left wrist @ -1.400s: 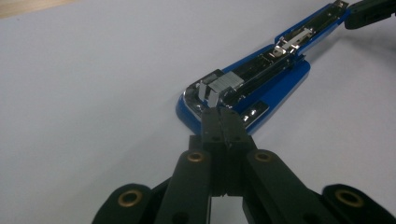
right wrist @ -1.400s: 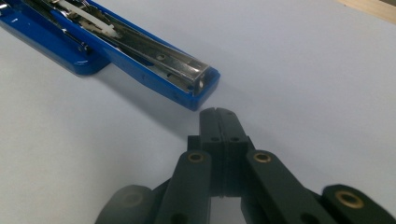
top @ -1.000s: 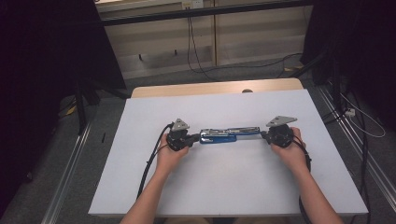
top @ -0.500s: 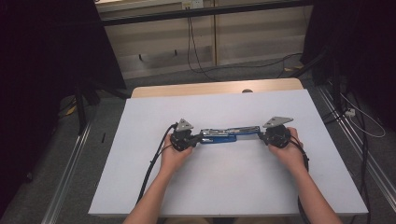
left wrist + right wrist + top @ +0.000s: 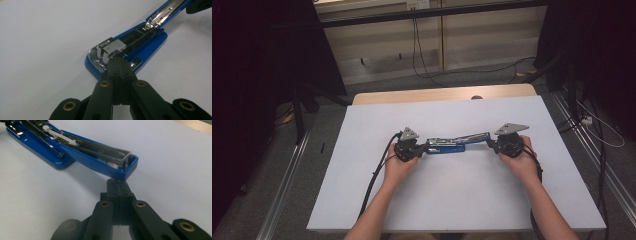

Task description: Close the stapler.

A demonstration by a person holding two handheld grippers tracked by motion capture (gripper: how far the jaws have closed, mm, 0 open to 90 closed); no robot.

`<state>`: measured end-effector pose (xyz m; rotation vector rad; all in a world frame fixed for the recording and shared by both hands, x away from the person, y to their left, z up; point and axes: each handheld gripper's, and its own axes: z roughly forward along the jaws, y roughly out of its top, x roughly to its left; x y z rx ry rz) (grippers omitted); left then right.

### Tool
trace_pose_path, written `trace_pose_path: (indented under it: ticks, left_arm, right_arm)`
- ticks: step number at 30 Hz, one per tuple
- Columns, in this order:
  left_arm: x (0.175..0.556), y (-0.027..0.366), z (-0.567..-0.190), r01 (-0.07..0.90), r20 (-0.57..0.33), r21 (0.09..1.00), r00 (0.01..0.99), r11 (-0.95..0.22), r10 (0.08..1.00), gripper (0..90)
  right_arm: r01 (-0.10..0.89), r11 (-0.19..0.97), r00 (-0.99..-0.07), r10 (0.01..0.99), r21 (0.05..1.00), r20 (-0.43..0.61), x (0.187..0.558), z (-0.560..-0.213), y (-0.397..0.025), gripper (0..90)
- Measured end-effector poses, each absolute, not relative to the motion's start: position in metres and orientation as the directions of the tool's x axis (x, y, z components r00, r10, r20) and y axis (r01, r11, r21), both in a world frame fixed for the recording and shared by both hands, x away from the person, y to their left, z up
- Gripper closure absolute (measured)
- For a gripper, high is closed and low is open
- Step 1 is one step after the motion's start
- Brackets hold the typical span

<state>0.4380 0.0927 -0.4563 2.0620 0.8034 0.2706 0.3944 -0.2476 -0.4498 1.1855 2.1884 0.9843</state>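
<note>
White table (image 5: 462, 190), staple strip (image 5: 113, 47) close-up

Blue stapler (image 5: 447, 146) on white table (image 5: 462, 195)

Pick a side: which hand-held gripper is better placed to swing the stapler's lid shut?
Right, probably. The right hand-held gripper, jaws together, sits right under the raised free end of the lid. The left hand-held gripper, also closed, presses at the base's front end by the staples, so it suits steadying.

Both grippers (image 5: 424, 148) (image 5: 489, 143) — jaws pressed together
</note>
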Motion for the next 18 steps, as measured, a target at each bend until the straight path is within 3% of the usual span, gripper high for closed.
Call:
trace_pose_path:
  ticks: [11, 18]
  left_arm:
    - [0.438, 0.095, -0.455, 0.456, -0.129, 0.801, 0.764, -0.388, 0.632, 88.7]
    - [0.435, 0.101, -0.451, 0.465, -0.156, 0.808, 0.760, -0.361, 0.630, 82.1]
  right_arm:
    - [0.495, 0.337, -0.561, 0.828, 0.801, -0.001, 0.393, -0.450, -0.236, 89.6]
    - [0.489, 0.311, -0.577, 0.816, 0.815, 0.035, 0.390, -0.452, -0.228, 77.4]
